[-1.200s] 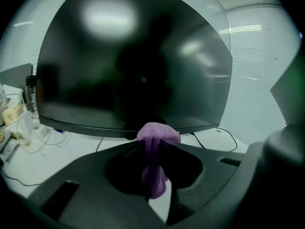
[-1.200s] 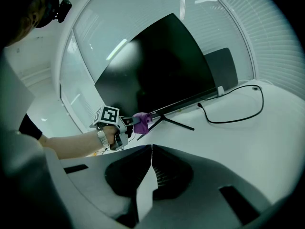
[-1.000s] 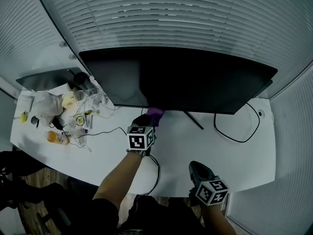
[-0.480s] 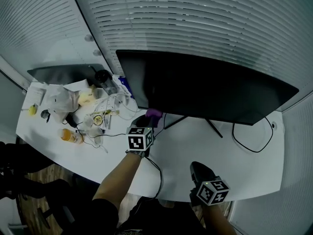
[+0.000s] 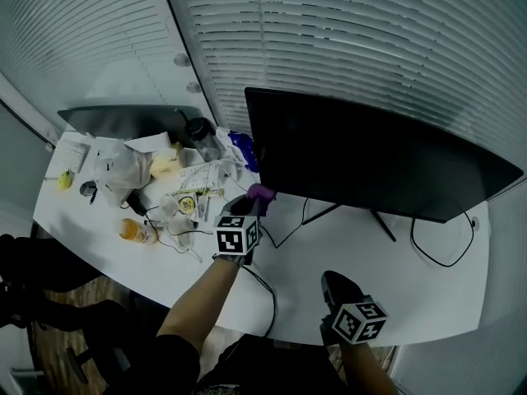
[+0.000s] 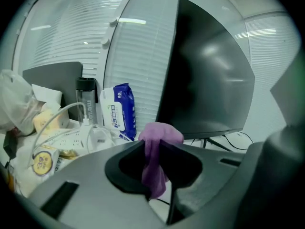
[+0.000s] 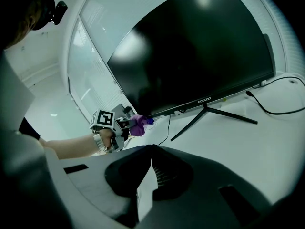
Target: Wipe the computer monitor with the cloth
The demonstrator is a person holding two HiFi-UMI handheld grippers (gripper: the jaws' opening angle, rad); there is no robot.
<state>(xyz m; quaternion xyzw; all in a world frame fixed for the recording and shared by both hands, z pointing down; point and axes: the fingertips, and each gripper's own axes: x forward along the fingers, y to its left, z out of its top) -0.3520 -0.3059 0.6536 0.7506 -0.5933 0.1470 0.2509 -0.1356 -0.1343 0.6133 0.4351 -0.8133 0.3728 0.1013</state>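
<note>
A wide black monitor (image 5: 379,159) stands on the white desk (image 5: 329,270), its dark screen also filling the right gripper view (image 7: 190,51). My left gripper (image 5: 251,202) is shut on a purple cloth (image 5: 260,192), held just below the monitor's lower left corner. In the left gripper view the purple cloth (image 6: 157,151) is pinched between the jaws, with the monitor (image 6: 205,80) ahead to the right. My right gripper (image 5: 336,286) hangs low over the desk's near edge, shut with nothing in it. In the right gripper view, the left gripper (image 7: 127,124) and the cloth (image 7: 138,125) are apart from the screen.
Clutter lies on the desk's left: a blue wipes pack (image 6: 119,111), a dark bottle (image 6: 86,99), a white bag (image 5: 115,167), cables and a power strip (image 5: 193,192). A second dark panel (image 5: 123,122) stands at far left. The monitor's stand legs (image 5: 370,214) and a looped cable (image 5: 440,245) lie on the right.
The head view has swung left, so the monitor sits further right in frame. The left gripper with the cloth now lies below the screen's left corner instead of its middle. The right gripper stays put.
</note>
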